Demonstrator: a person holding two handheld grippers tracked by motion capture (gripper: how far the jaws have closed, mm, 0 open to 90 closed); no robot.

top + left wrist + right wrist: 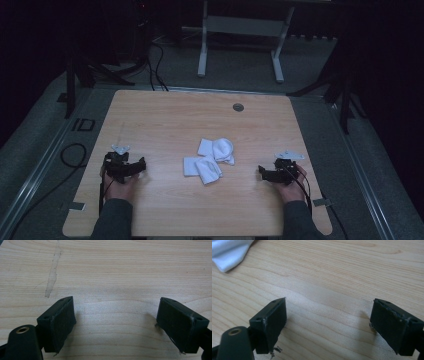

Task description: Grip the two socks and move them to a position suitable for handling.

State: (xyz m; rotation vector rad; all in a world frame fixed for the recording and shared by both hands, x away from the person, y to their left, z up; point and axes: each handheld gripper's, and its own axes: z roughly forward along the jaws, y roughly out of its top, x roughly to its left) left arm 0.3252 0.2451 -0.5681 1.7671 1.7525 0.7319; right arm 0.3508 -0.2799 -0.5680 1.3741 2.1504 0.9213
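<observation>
— Forearms in dark sleeves come in at the near edge of the wooden table (165, 215), one on each side. What are the hands doing?

— Each hand holds a black tool resting low over the wood. The left gripper (131, 166) sits near the table's left edge, the right gripper (267, 173) near its right edge, and both point inward toward the middle.

— Spread or pressed together?

— Spread wide, both of them. In the left gripper view the two black pads (62, 322) stand far apart with bare wood grain between them (and a pale streak on the tabletop beyond). The right gripper view shows the same: pads (273, 322) apart, nothing between them.

— And the cloth?

— Two white socks (210, 159) lie in the middle of the table, between the two grippers and a little farther back. They are loosely folded and overlap, one slightly nearer, the other behind it and to its right. Neither gripper touches them; a corner of white fabric (229, 252) shows at the top left of the right gripper view, well ahead of the jaws.

— Anything farther off?

— A small round grommet (238, 107) near the table's far edge, then grey floor with black cables (157, 65) and the white legs of a frame (202, 55).
</observation>
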